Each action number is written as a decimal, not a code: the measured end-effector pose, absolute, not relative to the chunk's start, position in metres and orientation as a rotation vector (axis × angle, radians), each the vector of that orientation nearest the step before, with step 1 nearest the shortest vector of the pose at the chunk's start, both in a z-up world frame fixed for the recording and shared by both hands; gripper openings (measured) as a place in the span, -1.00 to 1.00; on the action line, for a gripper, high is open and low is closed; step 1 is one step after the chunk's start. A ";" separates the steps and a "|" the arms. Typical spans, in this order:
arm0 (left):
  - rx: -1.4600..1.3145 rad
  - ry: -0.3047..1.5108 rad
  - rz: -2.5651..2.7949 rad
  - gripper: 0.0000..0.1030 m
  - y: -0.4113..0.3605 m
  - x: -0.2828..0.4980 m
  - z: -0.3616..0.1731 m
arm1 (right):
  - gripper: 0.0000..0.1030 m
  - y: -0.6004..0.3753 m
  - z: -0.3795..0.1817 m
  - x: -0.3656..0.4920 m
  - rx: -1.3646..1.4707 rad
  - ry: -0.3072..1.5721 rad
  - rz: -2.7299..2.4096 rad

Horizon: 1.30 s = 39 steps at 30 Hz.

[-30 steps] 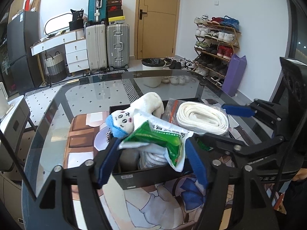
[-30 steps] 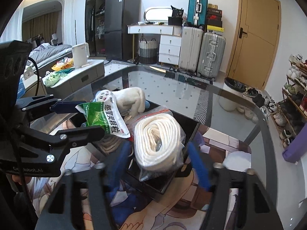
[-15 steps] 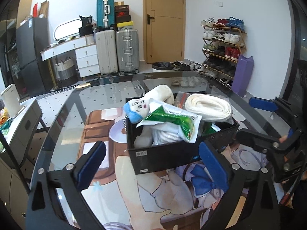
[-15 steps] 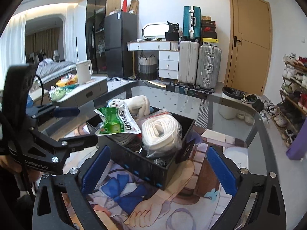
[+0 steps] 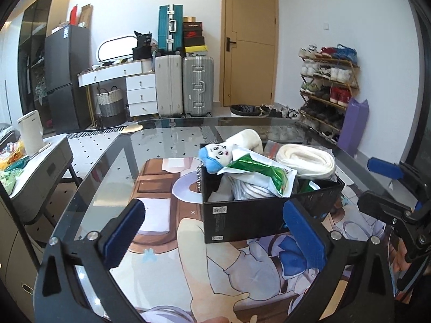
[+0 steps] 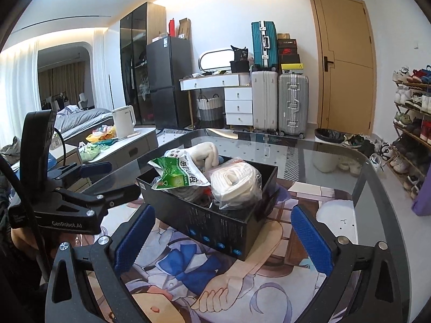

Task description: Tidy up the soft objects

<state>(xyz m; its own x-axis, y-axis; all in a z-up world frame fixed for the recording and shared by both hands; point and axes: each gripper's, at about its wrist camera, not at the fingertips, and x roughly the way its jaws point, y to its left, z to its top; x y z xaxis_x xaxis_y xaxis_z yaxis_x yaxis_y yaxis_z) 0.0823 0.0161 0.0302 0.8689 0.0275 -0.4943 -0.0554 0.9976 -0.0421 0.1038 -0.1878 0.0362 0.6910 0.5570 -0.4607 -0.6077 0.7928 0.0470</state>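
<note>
A black box stands on the printed mat on the glass table. In it lie a white plush doll with a blue cap, a green and white packet and a bagged white roll. My left gripper is open and empty, a little in front of the box. My right gripper is open and empty, in front of the box from the other side. Each gripper shows in the other's view, the right one and the left one.
The printed mat covers the near part of the glass table. A low side cabinet with a white kettle stands to the left. Suitcases, a door and a shoe rack line the far wall.
Both grippers have opened wide and pulled back from the box. The packet and the white roll, held between the fingers a second ago, now lie in the box.
</note>
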 end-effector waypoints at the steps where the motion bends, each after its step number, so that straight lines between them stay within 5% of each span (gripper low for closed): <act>1: -0.060 0.510 0.045 1.00 0.017 0.081 0.030 | 0.98 -0.188 0.036 0.105 -0.113 0.476 0.651; 39: -0.104 0.428 0.111 1.00 0.030 0.078 0.027 | 0.98 -0.183 0.027 0.099 -0.088 0.439 0.642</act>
